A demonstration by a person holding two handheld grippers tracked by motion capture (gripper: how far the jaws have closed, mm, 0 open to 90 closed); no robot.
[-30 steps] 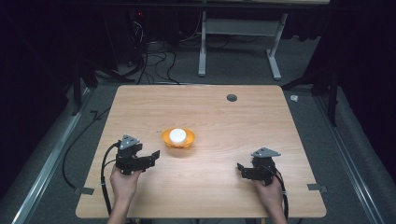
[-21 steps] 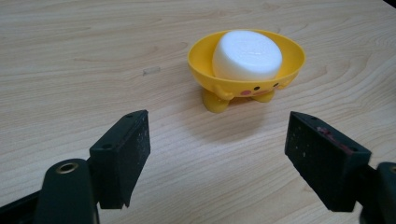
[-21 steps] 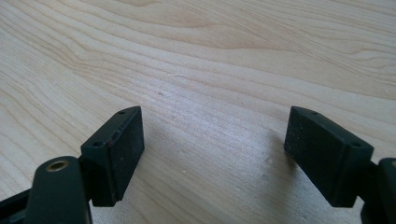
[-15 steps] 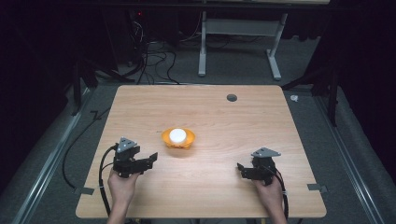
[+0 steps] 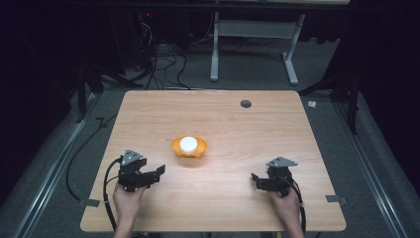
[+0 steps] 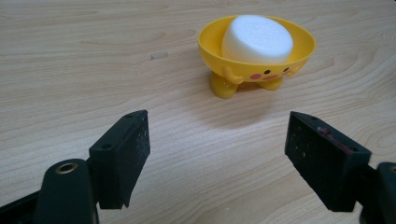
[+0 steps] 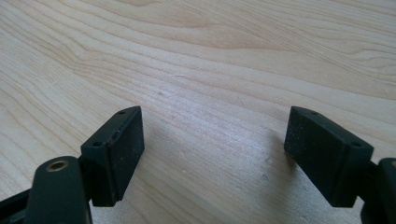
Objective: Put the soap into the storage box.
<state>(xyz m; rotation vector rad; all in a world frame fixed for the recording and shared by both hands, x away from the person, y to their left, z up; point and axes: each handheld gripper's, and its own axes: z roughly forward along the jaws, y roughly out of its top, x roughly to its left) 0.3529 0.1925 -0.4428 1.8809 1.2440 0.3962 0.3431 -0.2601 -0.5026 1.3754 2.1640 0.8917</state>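
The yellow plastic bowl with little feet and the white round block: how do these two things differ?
The yellow plastic bowl with little feet is hollow and open on top; the white round block is solid with a flat top. The bowl stands on the wooden table; the block sits inside the bowl. The bowl bears a painted face; the block is plain. Both are round, and neither tool touches them.

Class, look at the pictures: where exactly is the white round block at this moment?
In the high view the white round block sits inside the yellow bowl near the table's middle, ahead of the open left gripper.
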